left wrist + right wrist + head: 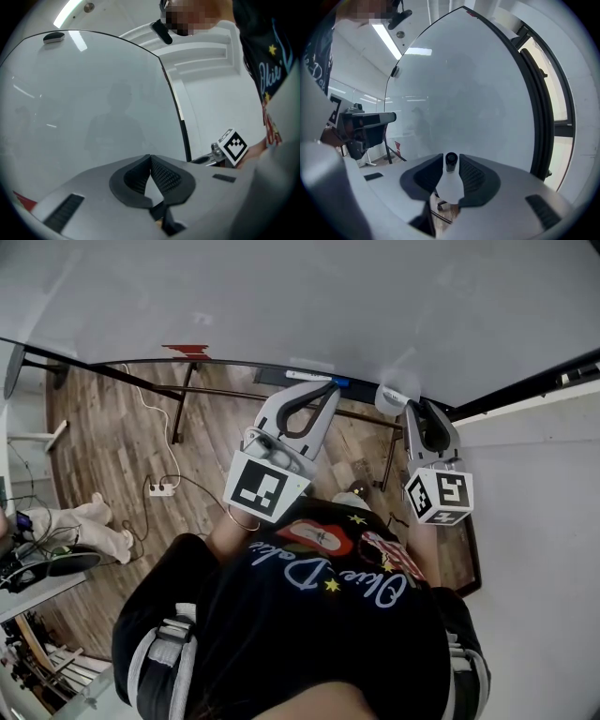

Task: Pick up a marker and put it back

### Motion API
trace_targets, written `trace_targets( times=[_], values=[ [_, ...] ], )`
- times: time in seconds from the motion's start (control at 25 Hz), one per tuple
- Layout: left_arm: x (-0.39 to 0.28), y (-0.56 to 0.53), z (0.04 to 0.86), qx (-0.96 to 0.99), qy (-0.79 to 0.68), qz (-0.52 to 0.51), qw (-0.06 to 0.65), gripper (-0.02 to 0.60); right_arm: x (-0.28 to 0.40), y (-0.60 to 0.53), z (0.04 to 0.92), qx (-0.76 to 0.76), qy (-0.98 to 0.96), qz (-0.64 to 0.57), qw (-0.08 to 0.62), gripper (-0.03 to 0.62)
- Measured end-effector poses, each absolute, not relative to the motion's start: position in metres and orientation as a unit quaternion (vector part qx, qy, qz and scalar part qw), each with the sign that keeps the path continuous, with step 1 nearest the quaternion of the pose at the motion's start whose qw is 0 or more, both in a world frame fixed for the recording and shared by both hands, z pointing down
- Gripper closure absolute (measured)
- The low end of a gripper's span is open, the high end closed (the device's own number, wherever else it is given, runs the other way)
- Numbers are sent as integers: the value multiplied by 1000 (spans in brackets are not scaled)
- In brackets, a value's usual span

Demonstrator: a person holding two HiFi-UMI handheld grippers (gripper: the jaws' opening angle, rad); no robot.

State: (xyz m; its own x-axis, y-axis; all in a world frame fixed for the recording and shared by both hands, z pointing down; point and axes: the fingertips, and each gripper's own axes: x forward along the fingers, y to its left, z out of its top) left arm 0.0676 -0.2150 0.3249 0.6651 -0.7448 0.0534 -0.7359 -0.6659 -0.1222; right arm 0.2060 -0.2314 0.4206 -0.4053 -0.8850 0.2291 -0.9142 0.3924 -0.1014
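A: right hand-held gripper (450, 166), state?
B: released. Jaws spread wide, the dark round end of the marker (451, 160) stands between the tips with a thin gap on each side, pads not pressing it
A: where is that against the board?
B: straight in front of the whiteboard (468, 93), low down, gripper aimed at the surface
A: left one?
B: left hand-held gripper (151, 158) is clenched, tips meeting, nothing in it, also facing the board. Head view shows a blue-capped marker (317, 379) with a white body, lying along the board's bottom edge just beside the left tips
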Motion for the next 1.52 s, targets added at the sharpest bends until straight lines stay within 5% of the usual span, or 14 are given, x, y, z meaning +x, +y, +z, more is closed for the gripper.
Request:
trace_targets(
  times=[1.52],
  values=[
    [41, -199, 315, -923, 383, -22, 40, 578, 214, -183, 313, 600, -799, 22, 29, 522]
  ],
)
